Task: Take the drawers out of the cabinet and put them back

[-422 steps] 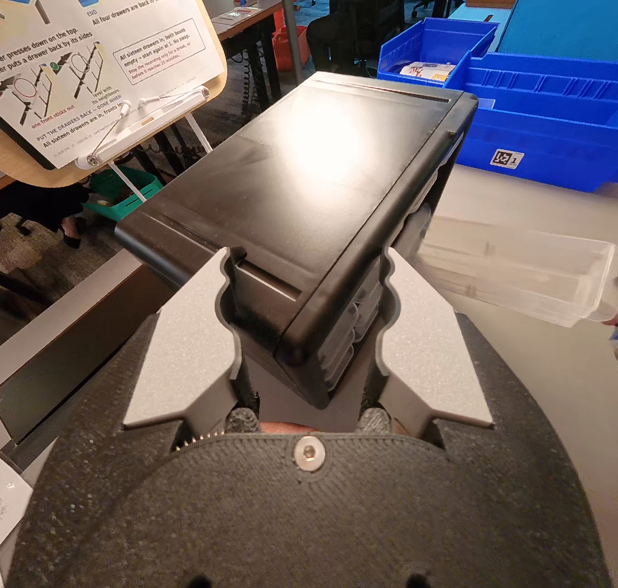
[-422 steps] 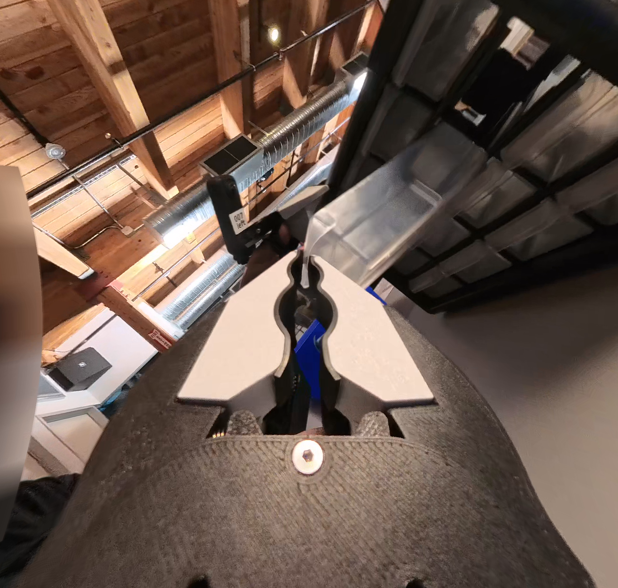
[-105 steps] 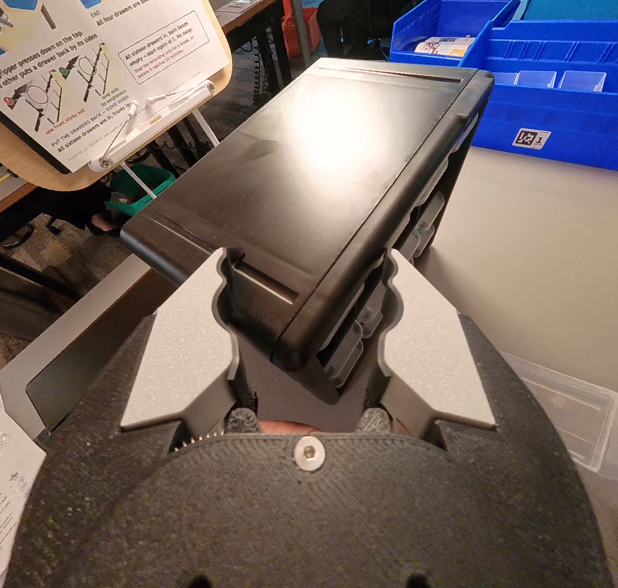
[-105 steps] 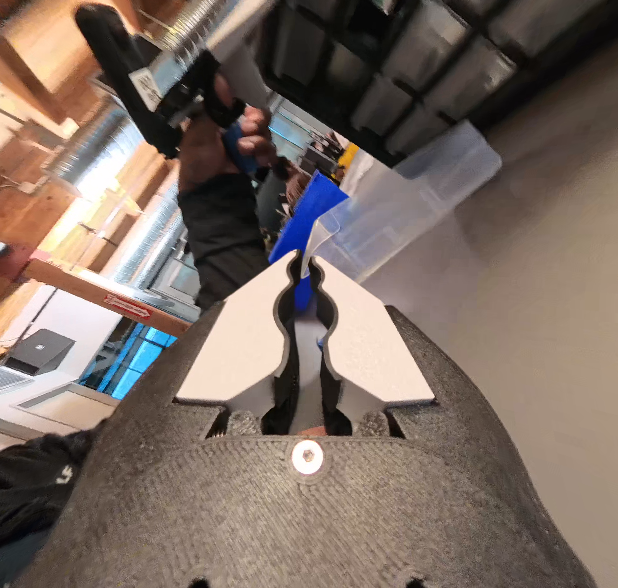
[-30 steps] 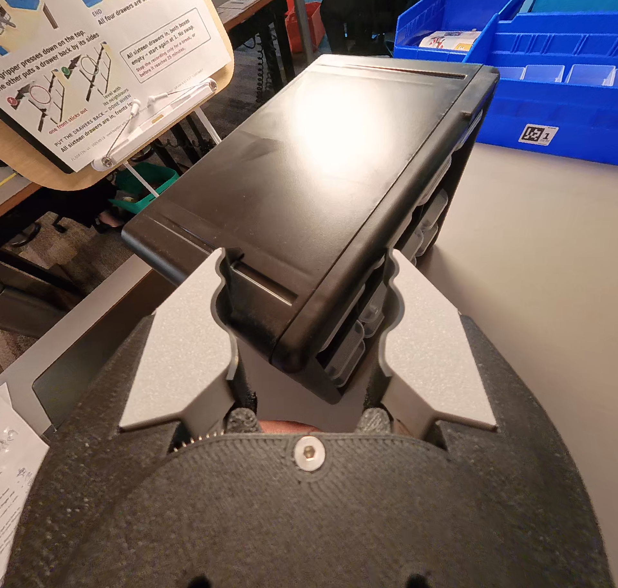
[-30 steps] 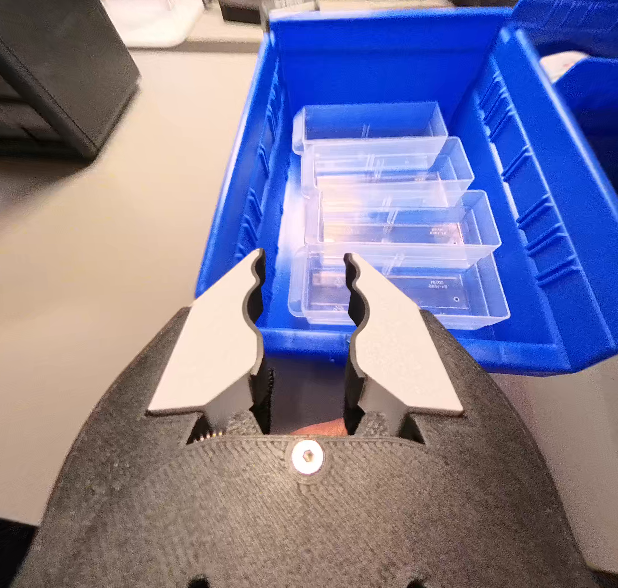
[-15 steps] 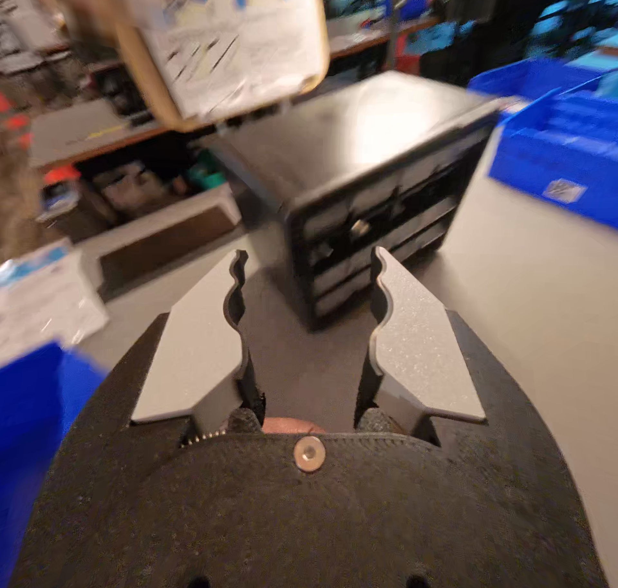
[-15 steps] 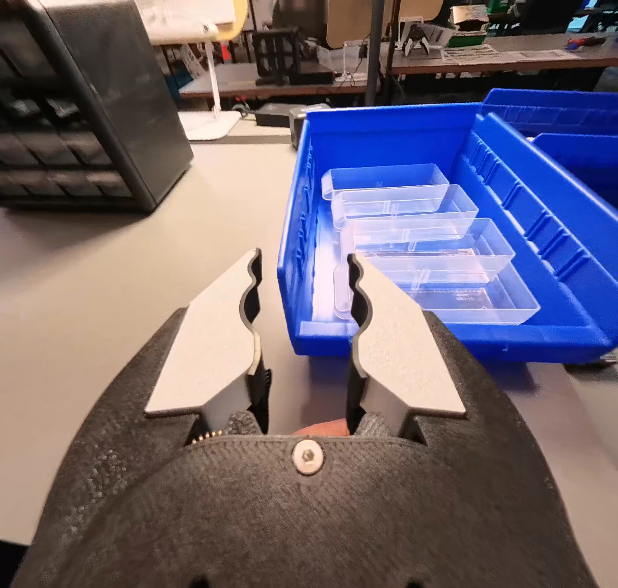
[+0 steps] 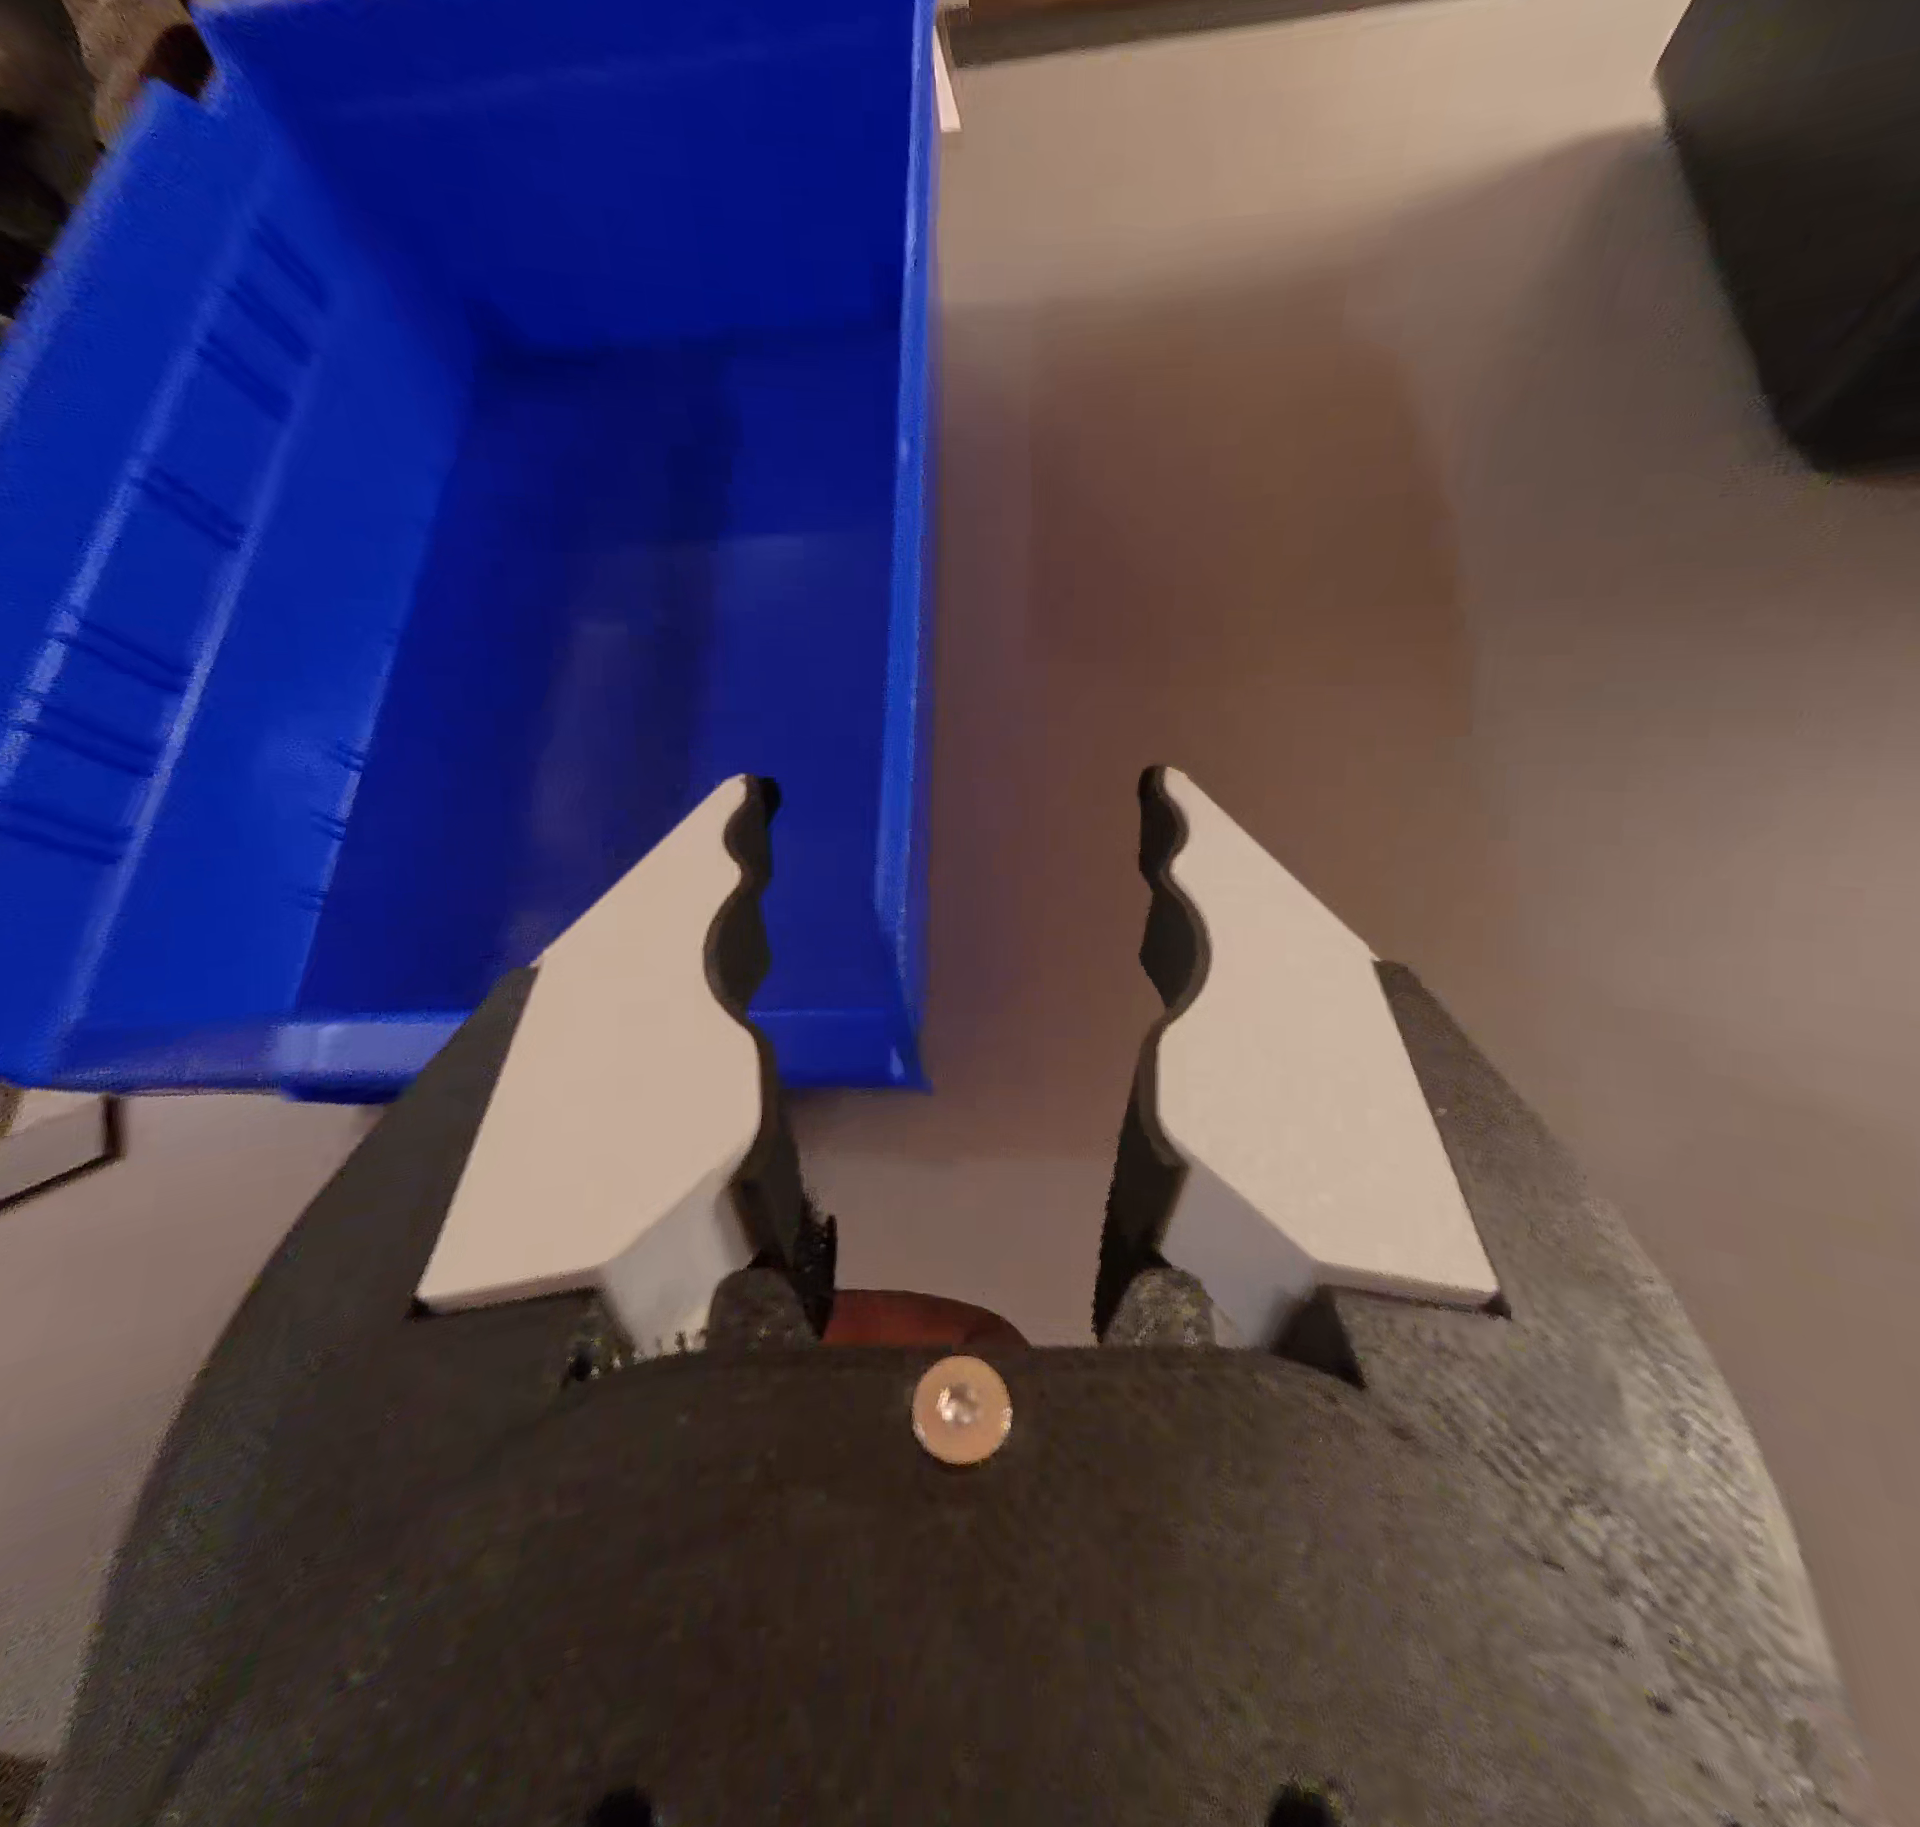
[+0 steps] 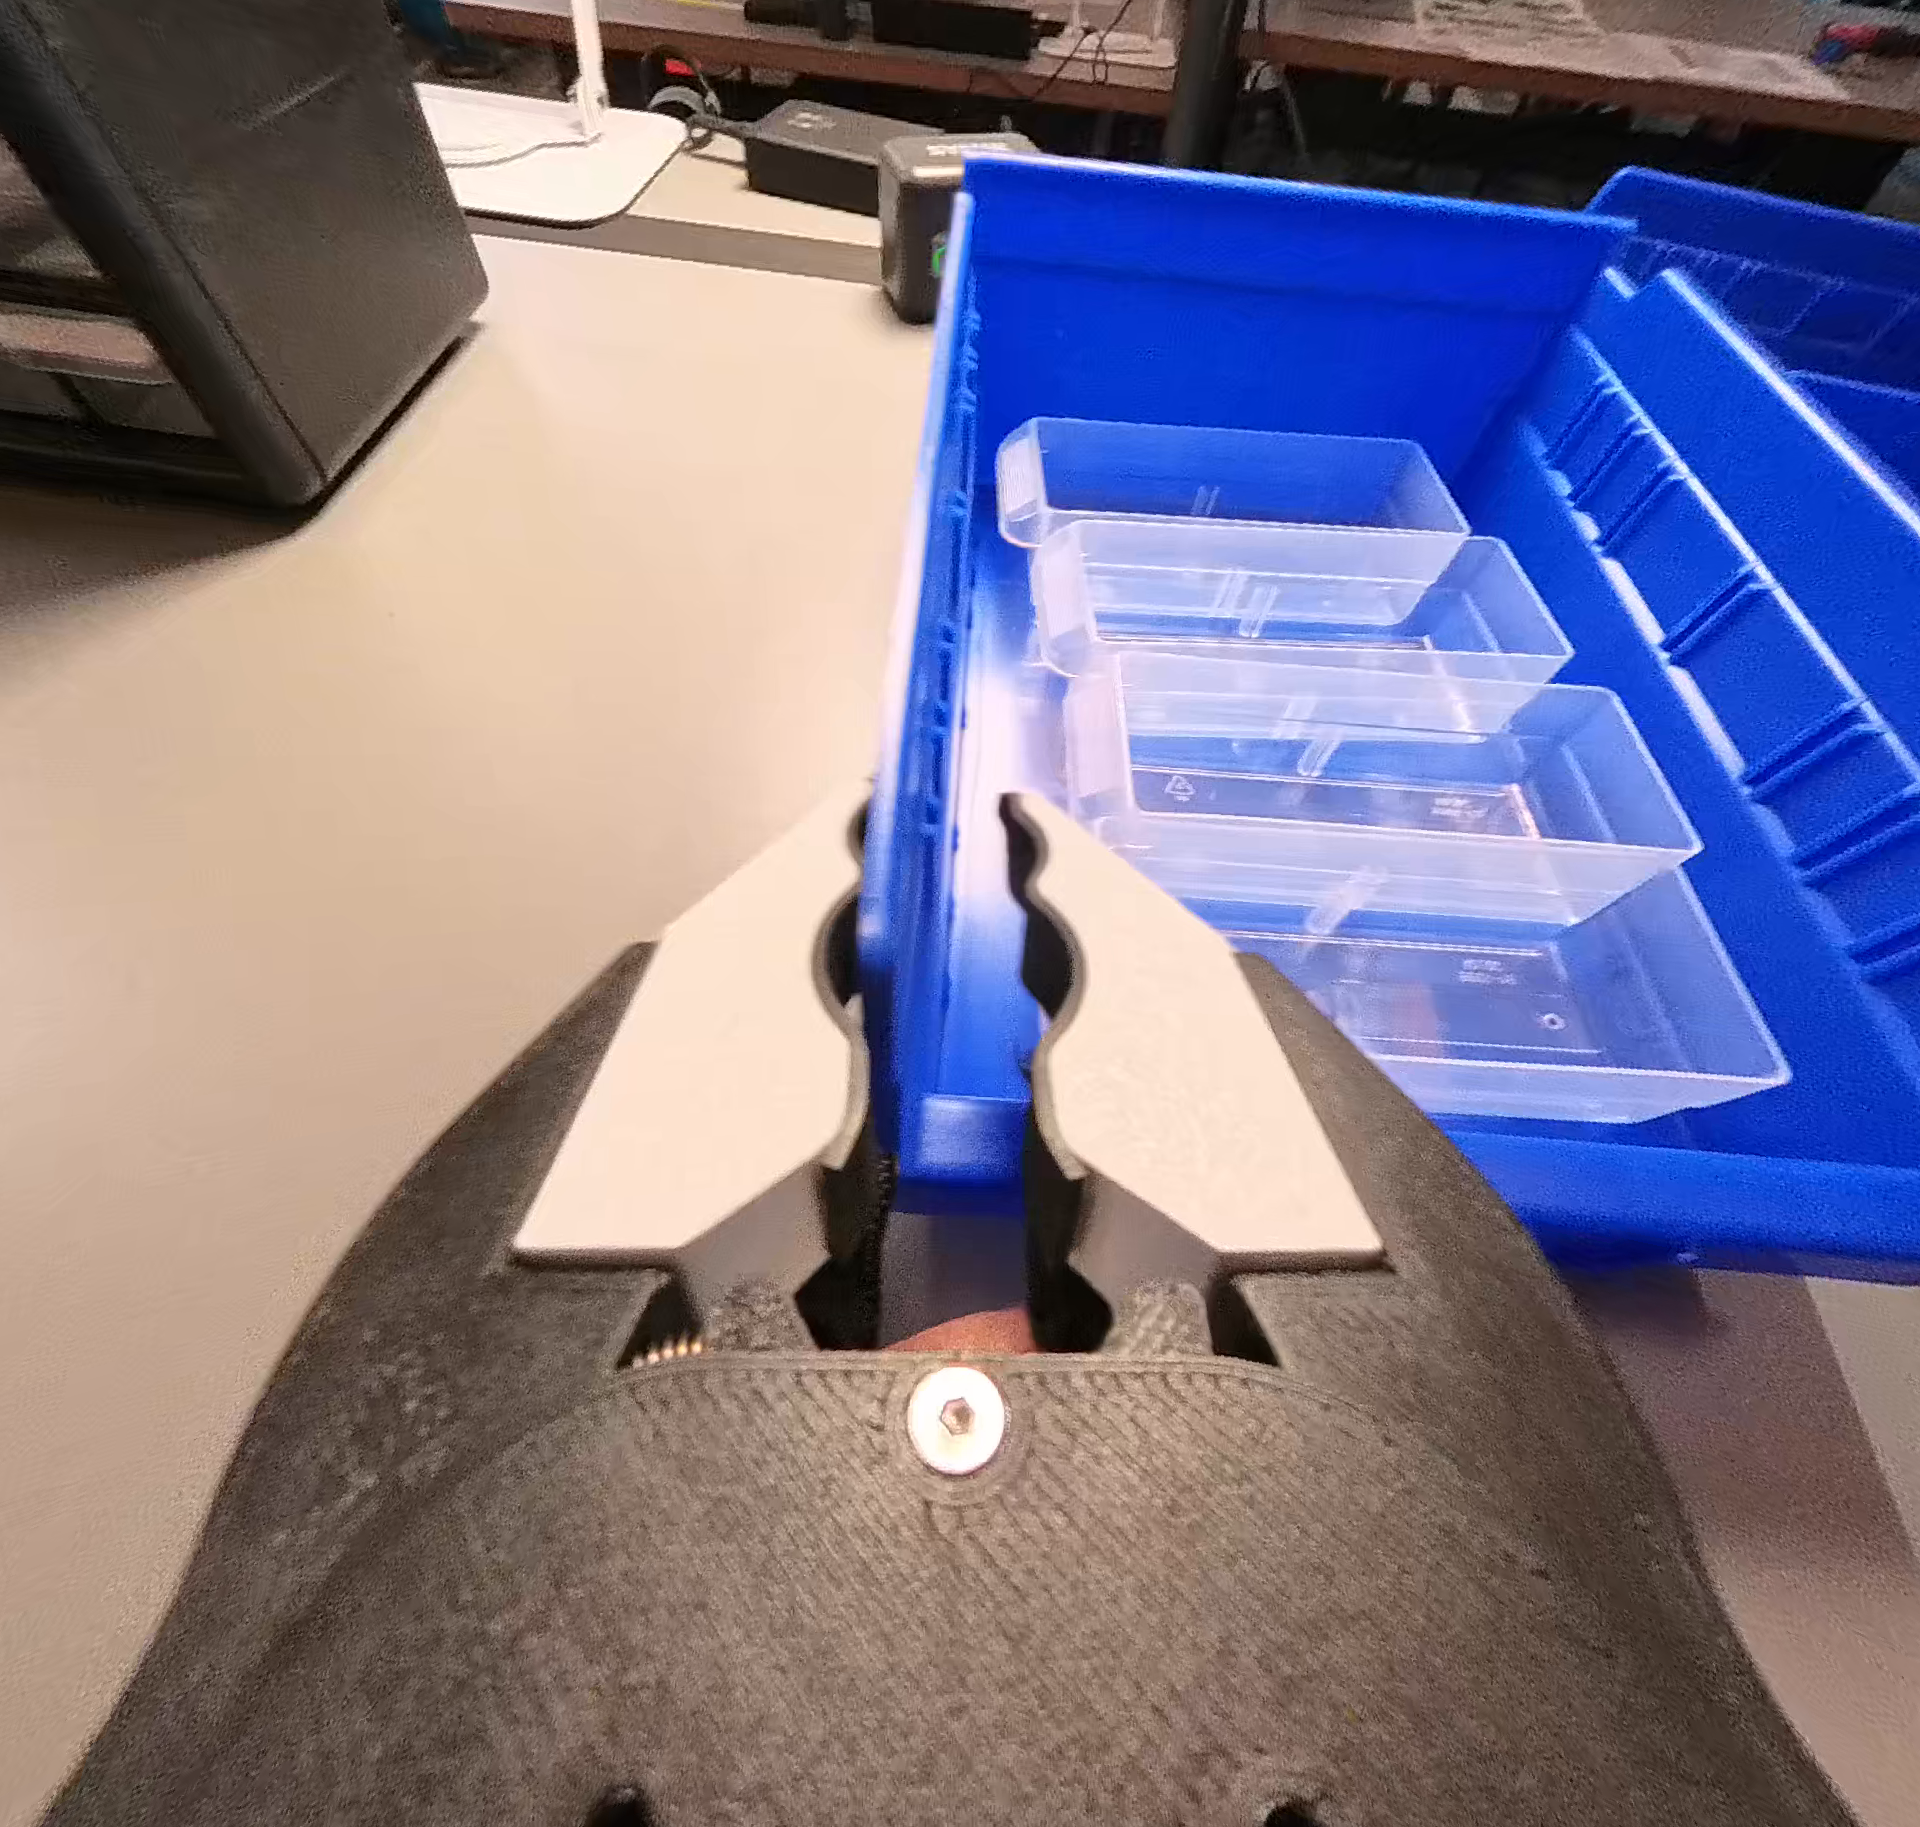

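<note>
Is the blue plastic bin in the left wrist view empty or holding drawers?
Empty, as far as visible: the blue plastic bin shows only bare blue floor, though motion blur hides fine detail.

Bare table [image 10: 416, 738] left of blue bin [image 10: 925, 634], clear drawers [image 10: 1351, 790] filling it

Only faint moulded marks showed on the floors of the clear drawers [image 10: 1392, 801], too small to make out.

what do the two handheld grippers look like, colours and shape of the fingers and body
Both look alike. The left gripper and right gripper each have a rough, textured black body, wide and rounded, with one silver hex screw at its centre. Each carries two flat pale grey fingers, wedge-shaped and tapering to points, with wavy black inner pads. No cables or sleeves show.
</note>
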The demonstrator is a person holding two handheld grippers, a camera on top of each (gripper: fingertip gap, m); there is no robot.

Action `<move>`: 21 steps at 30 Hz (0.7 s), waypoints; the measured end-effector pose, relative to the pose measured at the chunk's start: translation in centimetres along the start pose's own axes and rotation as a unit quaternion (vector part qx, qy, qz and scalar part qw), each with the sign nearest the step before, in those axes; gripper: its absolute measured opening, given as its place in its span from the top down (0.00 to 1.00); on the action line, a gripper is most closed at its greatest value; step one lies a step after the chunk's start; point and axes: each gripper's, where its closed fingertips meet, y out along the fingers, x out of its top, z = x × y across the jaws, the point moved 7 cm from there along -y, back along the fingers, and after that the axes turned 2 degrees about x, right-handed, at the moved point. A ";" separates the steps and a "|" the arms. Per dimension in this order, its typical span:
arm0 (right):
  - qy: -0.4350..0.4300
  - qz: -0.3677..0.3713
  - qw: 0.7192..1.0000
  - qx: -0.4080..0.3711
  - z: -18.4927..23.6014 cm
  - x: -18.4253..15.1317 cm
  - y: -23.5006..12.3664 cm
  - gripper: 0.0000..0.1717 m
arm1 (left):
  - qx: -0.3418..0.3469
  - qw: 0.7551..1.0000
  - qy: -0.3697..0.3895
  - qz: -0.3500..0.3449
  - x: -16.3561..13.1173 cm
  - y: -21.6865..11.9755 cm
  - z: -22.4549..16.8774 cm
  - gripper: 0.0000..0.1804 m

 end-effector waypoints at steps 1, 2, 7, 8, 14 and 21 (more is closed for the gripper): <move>0.001 0.003 1.000 0.004 0.2 0.0 -0.2 0.95 | -0.002 1.000 -0.001 0.006 -0.5 0.8 -0.2 0.64; 0.002 0.002 1.000 -0.004 0.2 -0.1 -0.4 0.96 | -0.005 1.000 0.000 0.010 -0.9 1.4 -0.4 0.69; 0.003 -0.005 1.000 0.016 0.2 -1.2 -2.6 0.96 | 0.037 0.999 0.003 -0.016 -1.9 2.1 0.0 0.97; 0.000 -0.006 1.000 0.021 0.3 -1.5 -3.2 0.96 | 0.037 0.999 0.004 -0.023 -2.0 2.0 0.0 0.97; -0.036 -0.014 0.998 0.058 1.9 -3.1 -6.9 0.96 | 0.022 0.998 0.043 -0.045 -3.5 -0.1 -0.9 0.97; -0.080 -0.018 0.988 0.134 4.7 -4.3 -10.1 0.96 | -0.063 0.990 0.107 -0.072 -5.9 -5.0 -3.5 0.98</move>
